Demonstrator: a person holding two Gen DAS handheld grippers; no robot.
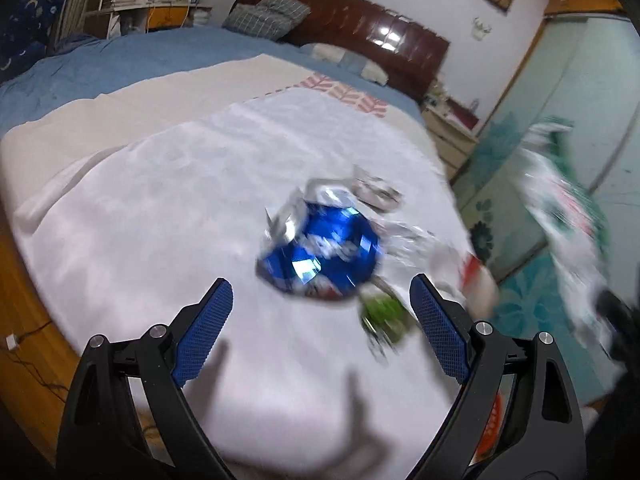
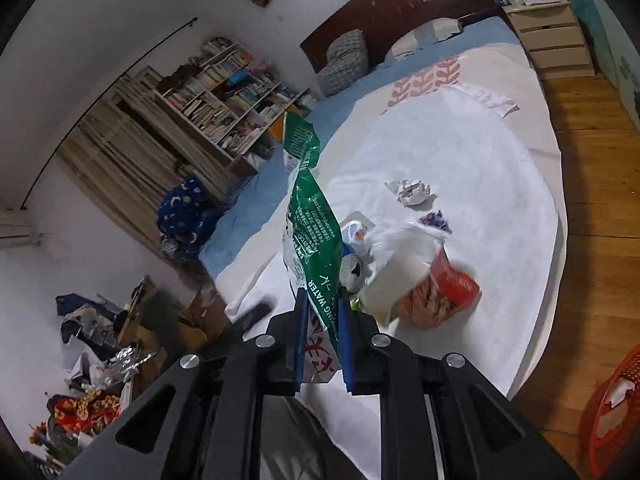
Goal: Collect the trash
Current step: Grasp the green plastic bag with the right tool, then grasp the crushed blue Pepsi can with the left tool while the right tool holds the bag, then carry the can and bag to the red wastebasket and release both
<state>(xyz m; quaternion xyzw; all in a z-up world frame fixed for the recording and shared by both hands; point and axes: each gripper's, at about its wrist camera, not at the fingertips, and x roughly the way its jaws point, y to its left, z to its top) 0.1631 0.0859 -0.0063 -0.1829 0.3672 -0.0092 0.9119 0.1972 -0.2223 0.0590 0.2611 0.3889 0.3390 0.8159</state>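
Note:
Trash lies on a white sheet (image 1: 160, 220) on the bed. In the left wrist view a crumpled blue foil bag (image 1: 320, 256) lies just ahead of my open, empty left gripper (image 1: 322, 296), with a green wrapper (image 1: 384, 312) by the right finger. The view is blurred. My right gripper (image 2: 323, 300) is shut on a green and white water-label wrapper (image 2: 310, 208) and holds it above the sheet; it also shows blurred in the left wrist view (image 1: 560, 216). Below it lie a clear plastic bag (image 2: 400, 256), a red snack bag (image 2: 440, 292) and a crumpled paper ball (image 2: 412, 192).
A red mesh basket (image 2: 616, 404) stands on the wooden floor (image 2: 592, 208) at the lower right. A bedside drawer unit (image 2: 556, 40) stands by the headboard. A bookshelf (image 2: 224, 96) and a cluttered pile (image 2: 100, 360) are on the far side of the bed.

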